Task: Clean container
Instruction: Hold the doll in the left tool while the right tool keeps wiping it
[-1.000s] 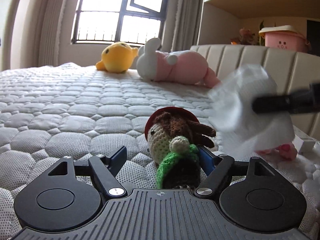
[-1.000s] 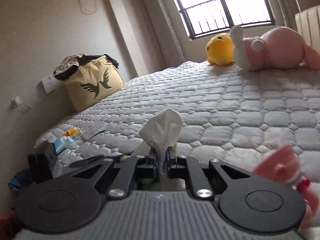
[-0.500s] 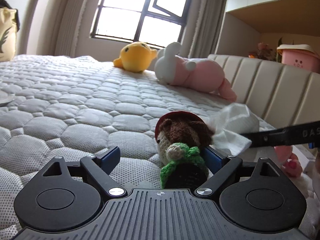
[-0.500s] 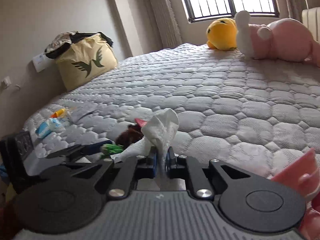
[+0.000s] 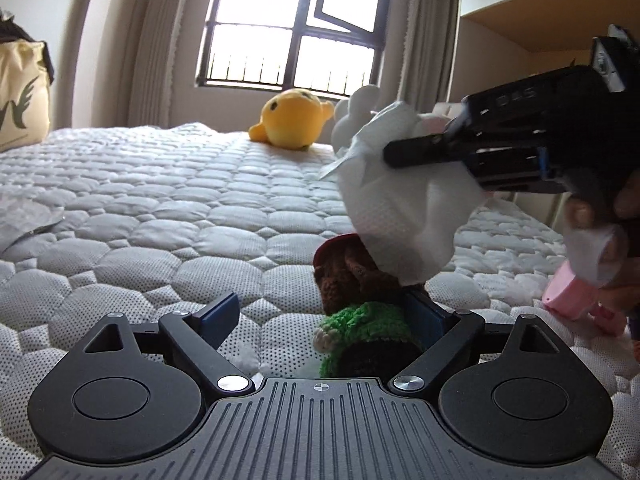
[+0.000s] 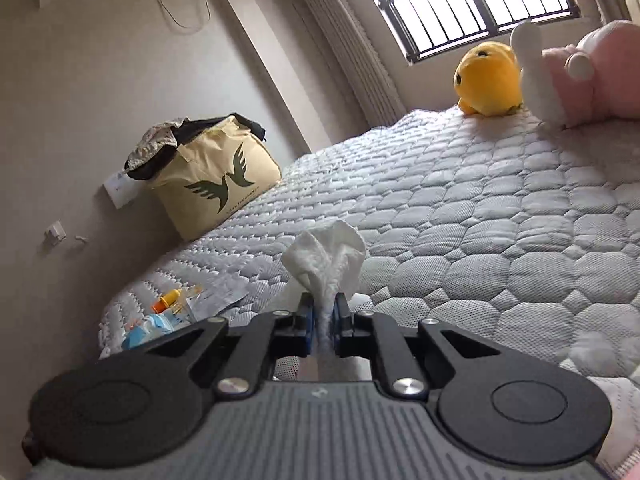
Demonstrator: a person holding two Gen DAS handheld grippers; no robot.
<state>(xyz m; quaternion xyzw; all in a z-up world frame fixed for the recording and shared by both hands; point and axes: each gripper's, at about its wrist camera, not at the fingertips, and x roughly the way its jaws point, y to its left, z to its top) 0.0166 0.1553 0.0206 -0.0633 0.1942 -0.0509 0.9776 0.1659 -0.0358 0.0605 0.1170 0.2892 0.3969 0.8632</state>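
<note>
One second back our tissue hung right of frame; now our right claw, pinching it, presses it onto the doll between our wide left claw, wiping underway.

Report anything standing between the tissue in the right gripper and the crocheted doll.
Nothing visible. The tissue, clamped in the right gripper, overlaps the head of the crocheted doll in the left wrist view; whether they touch is unclear.
</note>
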